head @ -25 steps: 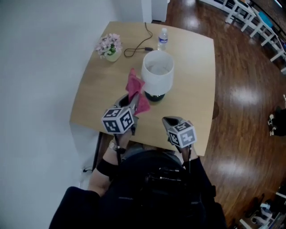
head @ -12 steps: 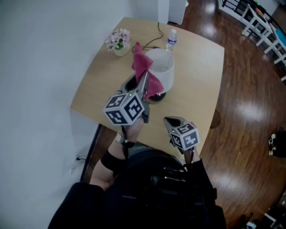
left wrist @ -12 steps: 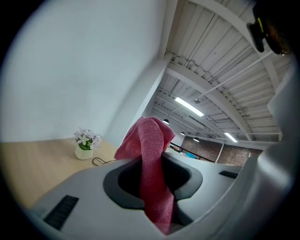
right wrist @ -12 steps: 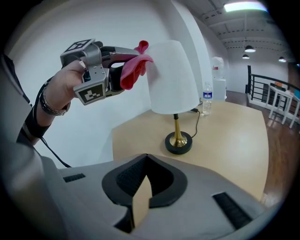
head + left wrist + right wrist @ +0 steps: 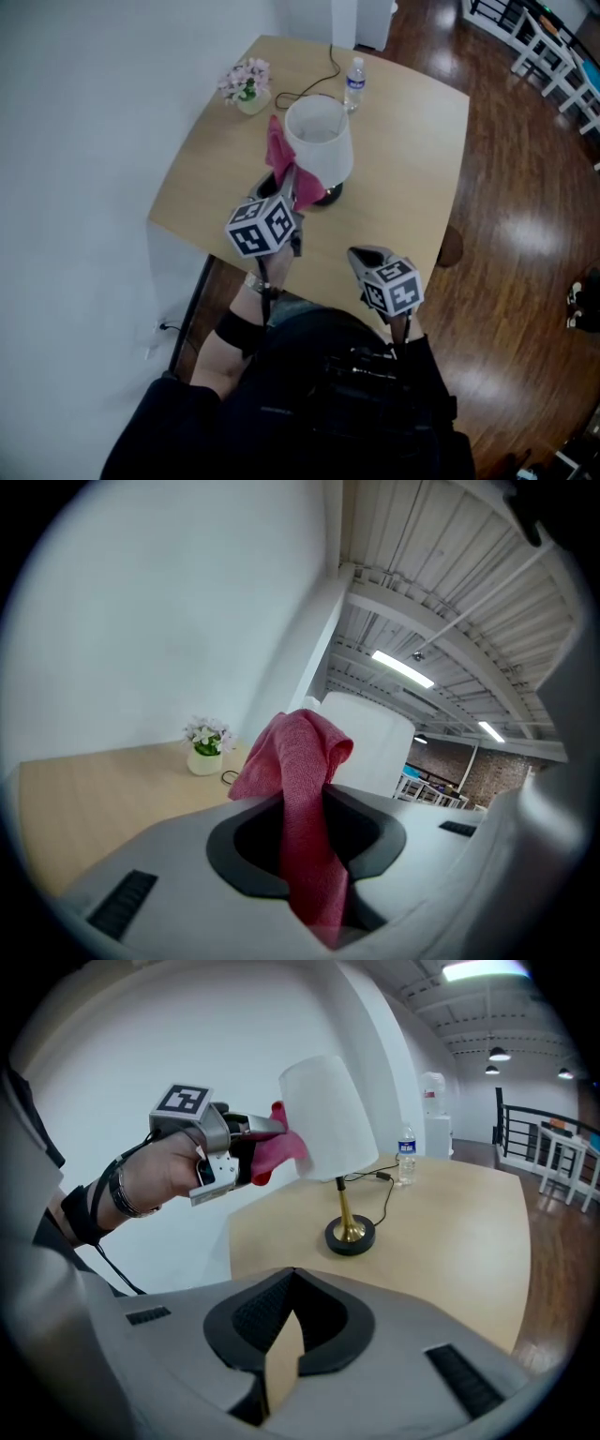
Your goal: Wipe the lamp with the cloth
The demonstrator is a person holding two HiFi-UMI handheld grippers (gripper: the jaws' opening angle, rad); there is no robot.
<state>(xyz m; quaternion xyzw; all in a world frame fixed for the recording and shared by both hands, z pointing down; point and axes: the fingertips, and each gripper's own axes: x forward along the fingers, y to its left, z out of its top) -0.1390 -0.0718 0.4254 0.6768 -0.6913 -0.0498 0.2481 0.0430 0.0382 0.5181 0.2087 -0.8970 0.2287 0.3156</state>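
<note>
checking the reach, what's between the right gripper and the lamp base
Only bare tabletop lies between the right gripper and the lamp base, shown in the right gripper view.

Soft, even indoor light. Ceiling strip lights (image 5: 403, 669) glow above the lamp (image 5: 370, 747), and pale glare streaks the wooden floor (image 5: 525, 225) right of the lamp. Both gripper views bend strongly, with black vignetted corners and a blurred near foreground.

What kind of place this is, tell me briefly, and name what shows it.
Probably a loft-style office or studio hall, not a home: a high bare metal ceiling with strip lights, a brick wall at the back, and a wide dark wooden floor around a single table.
</note>
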